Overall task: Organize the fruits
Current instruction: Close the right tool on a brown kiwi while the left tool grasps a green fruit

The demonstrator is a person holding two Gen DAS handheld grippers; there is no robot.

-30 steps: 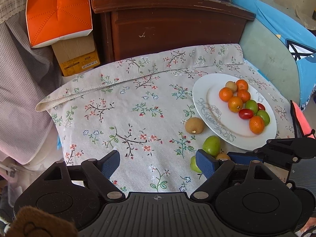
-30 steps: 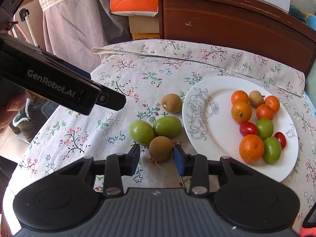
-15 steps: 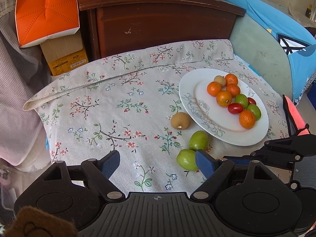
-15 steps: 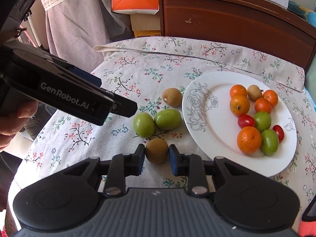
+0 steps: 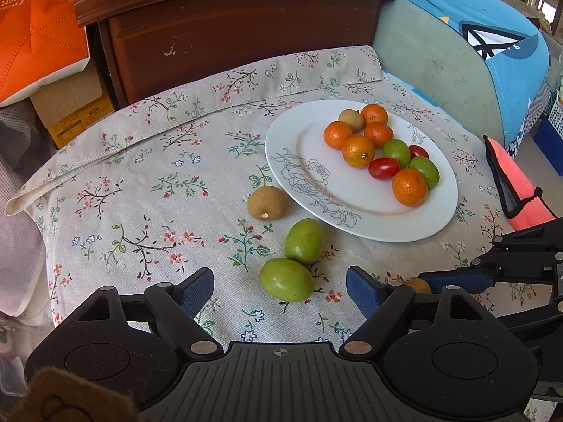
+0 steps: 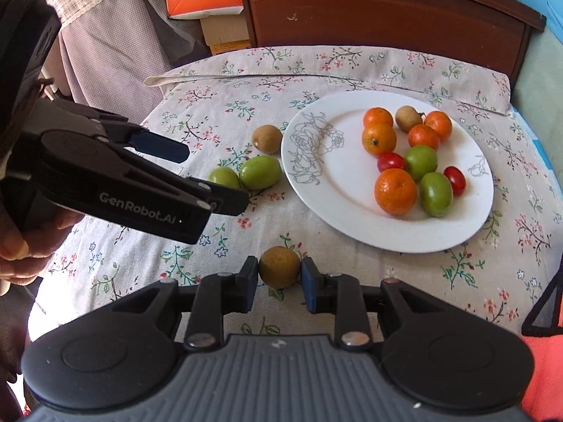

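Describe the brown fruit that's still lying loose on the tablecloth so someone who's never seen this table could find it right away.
Start at the white plate with the flower drawing on the floral tablecloth. Just off the plate's rim beside that drawing lies a round brown fruit. Its nearest neighbours on the cloth are two green fruits, smooth and oval, while it is dull, rough and tan; the other brown one off the plate sits in the right tongs.

White plate (image 5: pixel 369 218) holding mandarins, green fruits, cherry tomatoes, one brown fruit. On floral cloth (image 5: pixel 158 190): one brown fruit (image 5: pixel 266 202), two green fruits (image 5: pixel 303 241). Left gripper (image 5: pixel 279 290) fingers spread wide.
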